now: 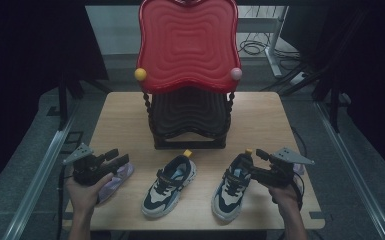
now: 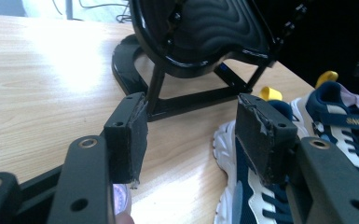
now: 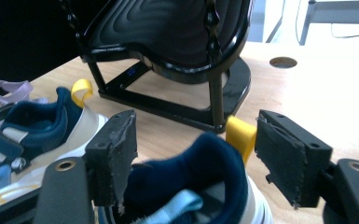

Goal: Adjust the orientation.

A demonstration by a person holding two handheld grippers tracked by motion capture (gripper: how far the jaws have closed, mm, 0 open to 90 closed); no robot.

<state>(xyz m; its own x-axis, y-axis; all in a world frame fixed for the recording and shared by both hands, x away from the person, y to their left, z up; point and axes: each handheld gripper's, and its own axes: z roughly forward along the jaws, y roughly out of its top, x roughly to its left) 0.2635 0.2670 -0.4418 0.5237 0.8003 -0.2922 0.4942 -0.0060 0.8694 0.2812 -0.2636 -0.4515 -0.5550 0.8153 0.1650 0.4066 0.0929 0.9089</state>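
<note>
Two navy-and-white sneakers with yellow heel tabs lie on the wooden table [image 1: 125, 115], the left shoe [image 1: 169, 186] and the right shoe [image 1: 232, 187]. My right gripper [image 1: 255, 162] stands open at the right shoe's heel. In the right gripper view the heel collar [image 3: 200, 172] sits between the open jaws [image 3: 196, 154], with a gap to each pad. My left gripper [image 1: 120, 156] hovers open over a pale purple sandal [image 1: 115, 181] at the table's left front. Between its jaws [image 2: 191, 135] I see bare table, with the left shoe [image 2: 233, 186] just to their right.
A two-tier rack stands at the table's middle back, with a red top tray [image 1: 187, 42] and a black lower tier [image 1: 190, 112]. Its black base [image 2: 186, 100] lies close ahead of both grippers. A round hole [image 3: 283, 61] marks the tabletop. Dark floor and cables surround the table.
</note>
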